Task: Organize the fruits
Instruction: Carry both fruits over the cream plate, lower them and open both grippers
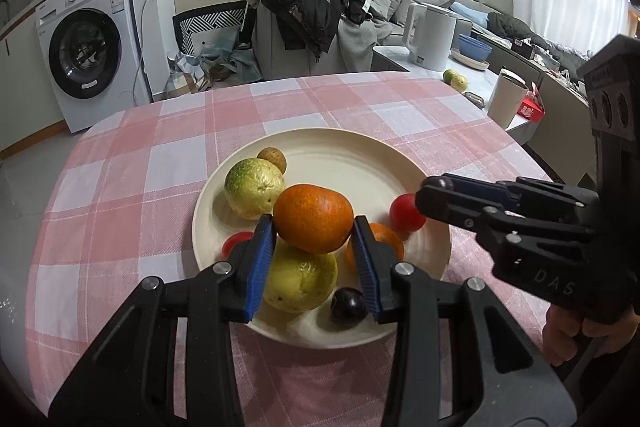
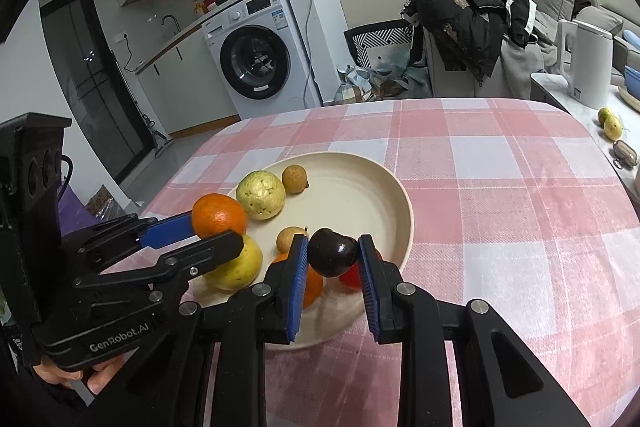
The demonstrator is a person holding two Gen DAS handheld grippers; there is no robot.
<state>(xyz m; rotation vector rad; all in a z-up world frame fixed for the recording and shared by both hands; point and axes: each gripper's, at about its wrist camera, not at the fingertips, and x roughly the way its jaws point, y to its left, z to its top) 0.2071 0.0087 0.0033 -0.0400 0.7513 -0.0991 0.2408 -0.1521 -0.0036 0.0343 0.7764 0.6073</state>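
left wrist: the left gripper (image 1: 314,227) is clamping the orange (image 1: 313,218) at its widest girth, above the plate (image 1: 360,155); firm, fairly heavy, rind likely gripping well.

right wrist: the right gripper (image 2: 333,254) is pinching a dark plum (image 2: 333,253) over the plate's near side; smooth, bruisable, so gentle pressure seems wise.

Orange (image 1: 313,218) up between blue pads, clear of the cream plate (image 1: 360,155); dark plum (image 2: 334,253) likewise pinched aloft; guavas, longans, red fruit and another orange rest on that plate.
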